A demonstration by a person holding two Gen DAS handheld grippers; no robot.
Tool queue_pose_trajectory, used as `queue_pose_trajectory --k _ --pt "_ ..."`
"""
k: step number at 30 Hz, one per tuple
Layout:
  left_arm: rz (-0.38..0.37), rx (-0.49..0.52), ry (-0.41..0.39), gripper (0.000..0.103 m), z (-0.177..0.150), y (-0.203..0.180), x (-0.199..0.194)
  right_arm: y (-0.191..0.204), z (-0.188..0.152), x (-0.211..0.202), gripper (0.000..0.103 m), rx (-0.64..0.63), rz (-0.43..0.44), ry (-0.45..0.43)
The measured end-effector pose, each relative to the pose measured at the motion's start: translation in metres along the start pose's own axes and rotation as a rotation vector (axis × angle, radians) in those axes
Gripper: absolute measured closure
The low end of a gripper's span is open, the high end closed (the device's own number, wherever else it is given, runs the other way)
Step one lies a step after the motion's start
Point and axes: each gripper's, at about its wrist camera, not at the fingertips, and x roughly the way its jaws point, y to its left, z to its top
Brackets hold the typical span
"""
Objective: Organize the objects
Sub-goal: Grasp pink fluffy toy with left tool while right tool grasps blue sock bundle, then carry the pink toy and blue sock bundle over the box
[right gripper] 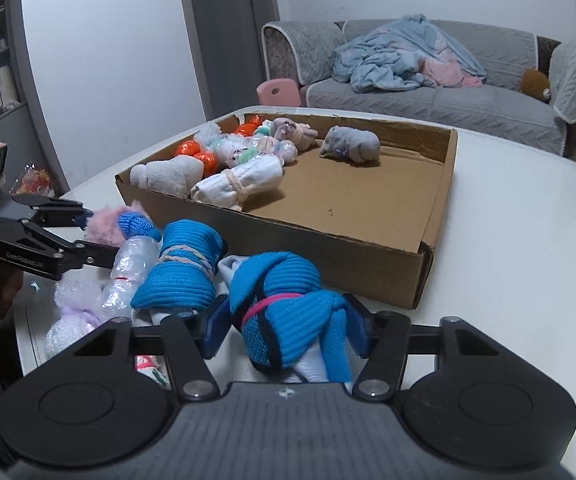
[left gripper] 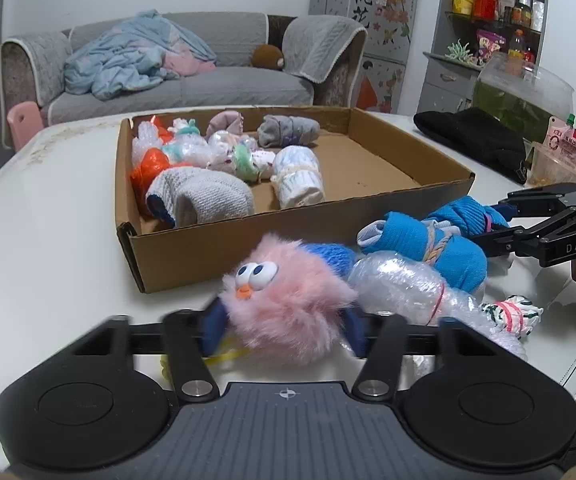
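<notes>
Left wrist view: the left gripper (left gripper: 284,330) pinches a pink fluffy toy (left gripper: 288,300) with googly eyes, its blue pads pressed into the fur on both sides. The toy sits on the white table (left gripper: 48,220) just in front of the cardboard box (left gripper: 224,248). Beside the toy on the right lie a bubble-wrap bundle (left gripper: 403,284) and blue sock rolls (left gripper: 439,248). The right gripper (left gripper: 499,220) reaches in from the right edge, its fingers around the far blue roll. Inside the box, bundles crowd the left half: a grey sock roll (left gripper: 204,198), orange wraps (left gripper: 150,164), a white roll (left gripper: 297,176).

Right wrist view: the right gripper (right gripper: 286,330) clamps a blue sock bundle (right gripper: 284,304) tied with a pink band, pads touching both sides. It rests on the table (right gripper: 527,260) near the box (right gripper: 327,252). A second blue roll (right gripper: 184,276) lies just left of it. The left gripper (right gripper: 100,236) enters from the left, closed on the pink toy (right gripper: 106,226). A grey sofa (right gripper: 447,96) stands behind.
</notes>
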Motion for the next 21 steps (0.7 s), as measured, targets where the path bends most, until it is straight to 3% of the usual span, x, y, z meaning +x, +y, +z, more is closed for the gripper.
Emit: queue_pose_trajectory --k 1,9,21 --pt "-0.001 -0.004 -0.002 0.057 0.000 0.000 -0.002 0.000 -0.002 -0.002 0.050 0.004 0.000 -0.004" --pt "0.037 -0.004 -0.042 0.058 0.010 0.004 -0.033 -0.010 0.002 -0.039 0.051 0.031 -0.016 -0.047" --pt "0.070 0.109 -0.180 0.057 0.106 -0.006 -0.069 -0.033 0.076 -0.087 0.051 -0.041 -0.088 -0.213"
